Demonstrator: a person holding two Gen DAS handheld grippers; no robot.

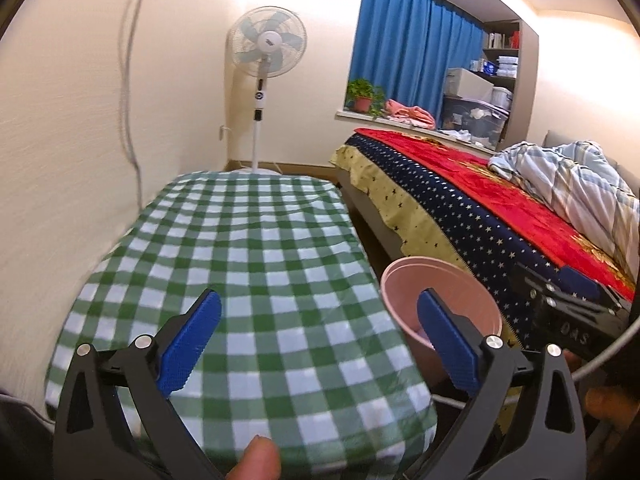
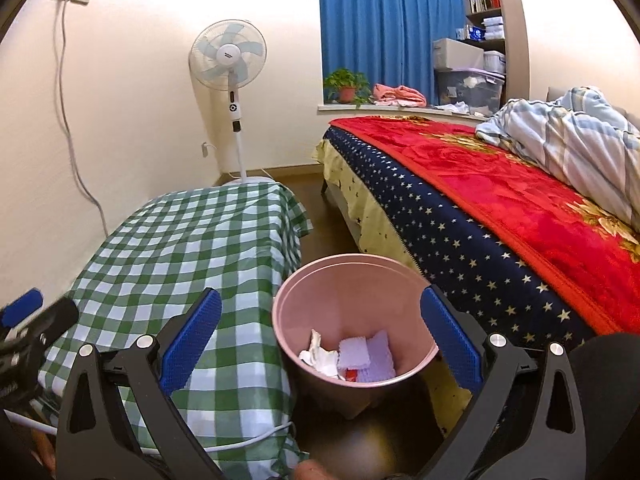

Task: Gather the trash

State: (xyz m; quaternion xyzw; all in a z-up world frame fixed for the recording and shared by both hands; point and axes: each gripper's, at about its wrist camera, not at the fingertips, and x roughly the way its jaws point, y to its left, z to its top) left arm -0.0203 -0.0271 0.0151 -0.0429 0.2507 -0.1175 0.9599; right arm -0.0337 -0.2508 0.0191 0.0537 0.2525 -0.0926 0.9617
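Note:
A pink bin (image 2: 352, 280) stands on the floor between the table and the bed. Crumpled white paper (image 2: 320, 356) and pale purple scraps (image 2: 372, 354) lie at its bottom. My right gripper (image 2: 320, 340) is open and empty, just above and in front of the bin. My left gripper (image 1: 318, 342) is open and empty over the near part of the green checked tablecloth (image 1: 248, 264). The bin also shows in the left wrist view (image 1: 448, 288), at the table's right side. The other gripper shows at each view's edge.
The table (image 2: 176, 256) stands against the wall on the left. A bed with a red blanket (image 2: 500, 192) and a striped quilt (image 2: 568, 136) runs along the right. A white standing fan (image 2: 230, 60) stands in the far corner. A white cable (image 2: 248, 438) hangs by the table's near edge.

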